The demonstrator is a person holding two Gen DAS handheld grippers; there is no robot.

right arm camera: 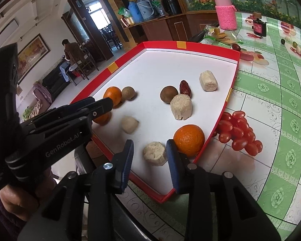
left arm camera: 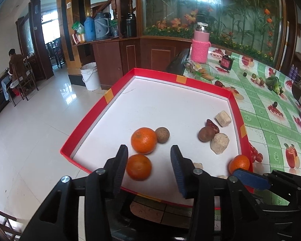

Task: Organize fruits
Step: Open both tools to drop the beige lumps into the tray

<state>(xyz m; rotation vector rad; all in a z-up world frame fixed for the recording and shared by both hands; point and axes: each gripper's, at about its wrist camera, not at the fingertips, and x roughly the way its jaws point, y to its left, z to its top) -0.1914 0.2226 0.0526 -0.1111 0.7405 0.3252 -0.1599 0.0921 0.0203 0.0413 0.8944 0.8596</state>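
Jaws of the left gripper (left arm camera: 149, 153) stand parted with nothing pressed between them; an orange (left arm camera: 138, 167) lies in the gap low in the left wrist view, close to the left finger but apart from its ribbed pad. Just above it sits a second orange (left arm camera: 144, 140), touching a dull brown round fruit (left arm camera: 162, 134).

The right gripper (right arm camera: 149, 148) is likewise parted, narrowly, around a crumbly beige puffed cake (right arm camera: 155, 153); whether the right pad touches it cannot be told. A third orange (right arm camera: 189, 139) rests just right of that finger, against the tray's right wall.

Further up the right wrist view lie a small pale lump (right arm camera: 129, 124), a taller beige cake (right arm camera: 180, 106), a smooth brown fruit (right arm camera: 169, 93), a wrinkled red date (right arm camera: 185, 88) and another cake (right arm camera: 208, 80). All rest on the white floor of a shallow red-walled tray (right arm camera: 128, 59), whose upper half is bare.

Outside the right wall, glossy cherry tomatoes (right arm camera: 238, 132) are heaped on the green patterned tablecloth (right arm camera: 281, 104). A pink knit-sleeved bottle (right arm camera: 225, 10) stands at the upper right. The left edge of the tray overhangs a shiny tiled floor (left arm camera: 34, 132).
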